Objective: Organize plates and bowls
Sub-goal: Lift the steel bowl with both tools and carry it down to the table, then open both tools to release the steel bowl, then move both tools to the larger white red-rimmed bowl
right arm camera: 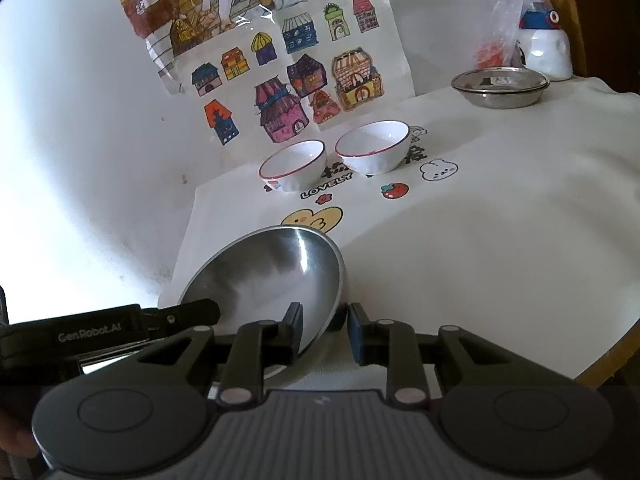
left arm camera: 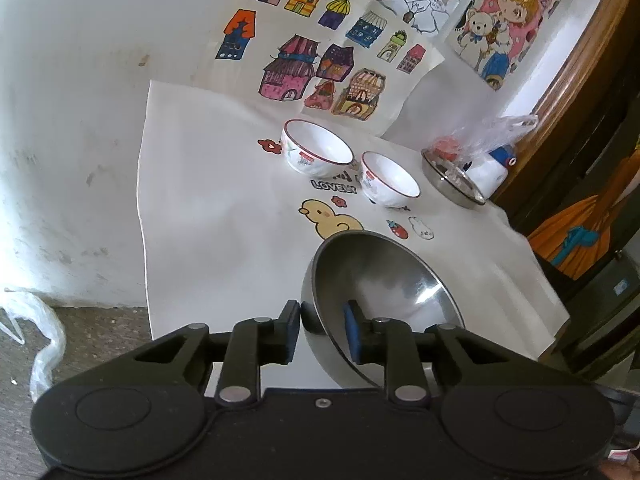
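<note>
Left wrist view: the left gripper (left arm camera: 322,326) straddles the steel bowl's (left arm camera: 384,280) rim — one finger inside, one outside. The right gripper (right arm camera: 325,328) straddles the opposite rim; whether either pinches, I cannot tell. Two white bowls (left arm camera: 316,150) sit beyond the fingertips.

White cartoon-printed tablecloth (right arm camera: 500,240) bearing two red-rimmed white ceramic bowls (right arm camera: 294,164), shallow steel dish (right arm camera: 500,88) beyond them.

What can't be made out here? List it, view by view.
- Left wrist view: near rim of the steel bowl hidden behind the left gripper.
- Right wrist view: whether the right gripper actually pinches the rim; gaps show.
- Both views: contents of the far steel dish, too small and covered by the plastic bag.
</note>
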### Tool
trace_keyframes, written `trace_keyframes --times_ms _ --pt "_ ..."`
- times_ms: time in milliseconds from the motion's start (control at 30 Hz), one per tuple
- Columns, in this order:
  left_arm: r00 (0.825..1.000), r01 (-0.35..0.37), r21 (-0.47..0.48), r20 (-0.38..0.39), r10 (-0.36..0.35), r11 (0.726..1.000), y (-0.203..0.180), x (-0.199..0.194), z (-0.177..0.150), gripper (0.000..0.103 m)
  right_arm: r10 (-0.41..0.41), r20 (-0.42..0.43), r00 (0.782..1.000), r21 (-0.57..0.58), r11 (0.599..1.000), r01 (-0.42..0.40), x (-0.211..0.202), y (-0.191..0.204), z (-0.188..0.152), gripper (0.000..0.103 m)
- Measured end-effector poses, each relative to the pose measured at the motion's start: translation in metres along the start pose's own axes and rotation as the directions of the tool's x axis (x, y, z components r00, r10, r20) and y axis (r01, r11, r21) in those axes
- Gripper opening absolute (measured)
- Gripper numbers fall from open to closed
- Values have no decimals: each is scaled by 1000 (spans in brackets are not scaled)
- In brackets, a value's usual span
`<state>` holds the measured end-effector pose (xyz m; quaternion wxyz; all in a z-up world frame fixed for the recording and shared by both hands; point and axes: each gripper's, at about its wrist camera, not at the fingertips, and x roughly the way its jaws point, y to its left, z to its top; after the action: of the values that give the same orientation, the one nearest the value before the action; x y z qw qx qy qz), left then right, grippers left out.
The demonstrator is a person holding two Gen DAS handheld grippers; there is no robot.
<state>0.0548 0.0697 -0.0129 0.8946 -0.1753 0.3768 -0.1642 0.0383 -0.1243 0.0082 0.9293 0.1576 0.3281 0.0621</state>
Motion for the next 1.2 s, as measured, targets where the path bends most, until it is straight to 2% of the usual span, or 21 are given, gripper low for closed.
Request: trace_keyframes --times_ms 67,200,333,433,500,667,867,1200 --pt "1000 13 -8 10 -13 1000 3 -2 1 28 -4 13 1000 -8 1000 4 -2 2 -1 34" --pt "998 33 -23 56 -31 999 8 -11 5 42 -25 50 998 -33 999 26 -7 4 0 50" --pt "995 41 -36 91 -38 998 13 -17 11 50 -29 82 996 -40 999 32 -12 2 3 61" --pt "993 39 -55 110 -33 998 17 -17 17 61 -28 101 994 -48 998 33 -14 1 5 71" --pt "992 31 -67 126 -22 997 19 -16 20 76 -24 119 993 -51 998 30 -15 1 7 84" --pt "988 10 -71 154 1 997 23 -8 37 91 -1 145 989 -67 998 11 -11 -1 19 95" --pt "984 -21 -80 177 35 997 30 10 67 102 26 148 989 -112 994 -10 5 -1 44 103" --pt "985 -69 -16 159 71 997 33 61 113 102 36 125 991 -134 991 -19 44 -17 82 103"
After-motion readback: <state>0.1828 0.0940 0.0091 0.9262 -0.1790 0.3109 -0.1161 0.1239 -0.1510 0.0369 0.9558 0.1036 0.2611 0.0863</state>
